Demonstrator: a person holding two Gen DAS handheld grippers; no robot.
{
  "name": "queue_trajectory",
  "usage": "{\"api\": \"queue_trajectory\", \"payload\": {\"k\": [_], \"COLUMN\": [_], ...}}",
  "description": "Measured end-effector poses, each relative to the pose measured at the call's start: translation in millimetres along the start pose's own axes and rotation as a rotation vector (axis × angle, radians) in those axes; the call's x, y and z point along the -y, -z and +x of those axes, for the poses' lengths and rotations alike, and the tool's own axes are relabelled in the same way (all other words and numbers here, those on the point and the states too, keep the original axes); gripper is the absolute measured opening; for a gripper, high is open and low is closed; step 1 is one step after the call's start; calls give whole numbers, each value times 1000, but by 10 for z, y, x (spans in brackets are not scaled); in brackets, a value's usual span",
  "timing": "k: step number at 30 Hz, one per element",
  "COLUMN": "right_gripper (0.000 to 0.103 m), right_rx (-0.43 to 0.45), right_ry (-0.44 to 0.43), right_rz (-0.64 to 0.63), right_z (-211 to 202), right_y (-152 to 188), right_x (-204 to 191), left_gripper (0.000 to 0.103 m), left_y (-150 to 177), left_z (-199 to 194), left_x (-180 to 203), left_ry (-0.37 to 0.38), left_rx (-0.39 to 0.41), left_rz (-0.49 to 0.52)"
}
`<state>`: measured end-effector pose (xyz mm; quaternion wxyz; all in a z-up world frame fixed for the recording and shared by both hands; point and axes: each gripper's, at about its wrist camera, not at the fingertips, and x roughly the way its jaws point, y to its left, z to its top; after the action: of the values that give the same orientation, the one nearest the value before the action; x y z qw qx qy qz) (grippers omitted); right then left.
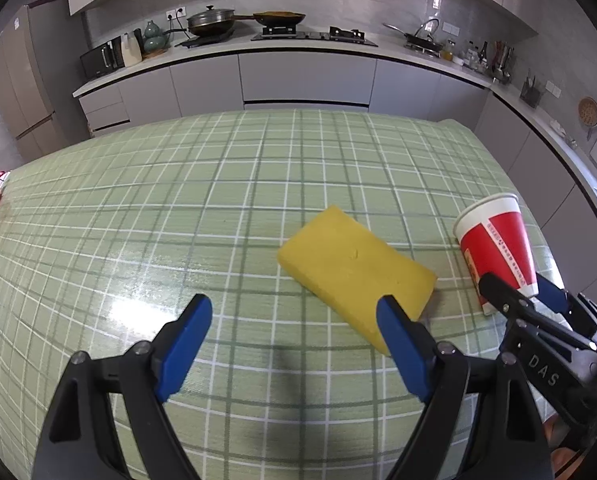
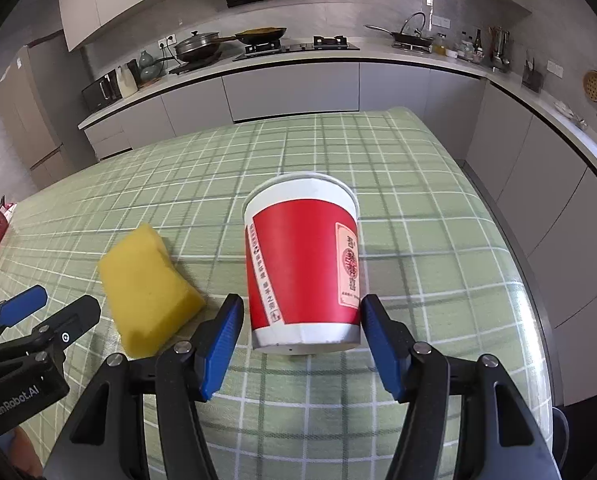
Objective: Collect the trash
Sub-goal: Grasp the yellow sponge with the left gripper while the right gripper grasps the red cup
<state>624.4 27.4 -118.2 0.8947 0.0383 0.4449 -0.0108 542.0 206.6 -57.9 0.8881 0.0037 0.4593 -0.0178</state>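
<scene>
**A:** Green checked tablecloth table (image 2: 438,184): a red-and-white paper cup (image 2: 304,268) stands upright near its right edge, with a yellow rectangular foam sponge (image 2: 146,280) just left of it. How do they handle?

**B:** The cup's probably light and crushable, so pinch low on the wall, gently. The sponge is soft; squeeze its long sides. The right gripper (image 2: 298,344) straddles the cup's base, pads apparently not pressing yet. The left gripper (image 1: 294,344) is spread and empty beside the sponge.
</scene>
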Motion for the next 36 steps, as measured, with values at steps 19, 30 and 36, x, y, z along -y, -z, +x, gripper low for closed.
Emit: {"api": "queue_trajectory", "payload": {"k": [19, 30, 36], "right_gripper": [60, 59, 59], "right_rx": [13, -22, -29], "right_ry": [-28, -154, -193], "right_rz": [-32, -131, -145], "right_z": [65, -90, -216], "right_y": [-79, 170, 351], "right_x": [-18, -406, -585], "left_gripper": [85, 85, 85], "left_y": [-32, 73, 122], "left_z": [92, -24, -54], "left_x": [-64, -306, -346], "left_ry": [-31, -42, -16], "left_rx": [4, 2, -9], "left_rz": [-21, -61, -73]}}
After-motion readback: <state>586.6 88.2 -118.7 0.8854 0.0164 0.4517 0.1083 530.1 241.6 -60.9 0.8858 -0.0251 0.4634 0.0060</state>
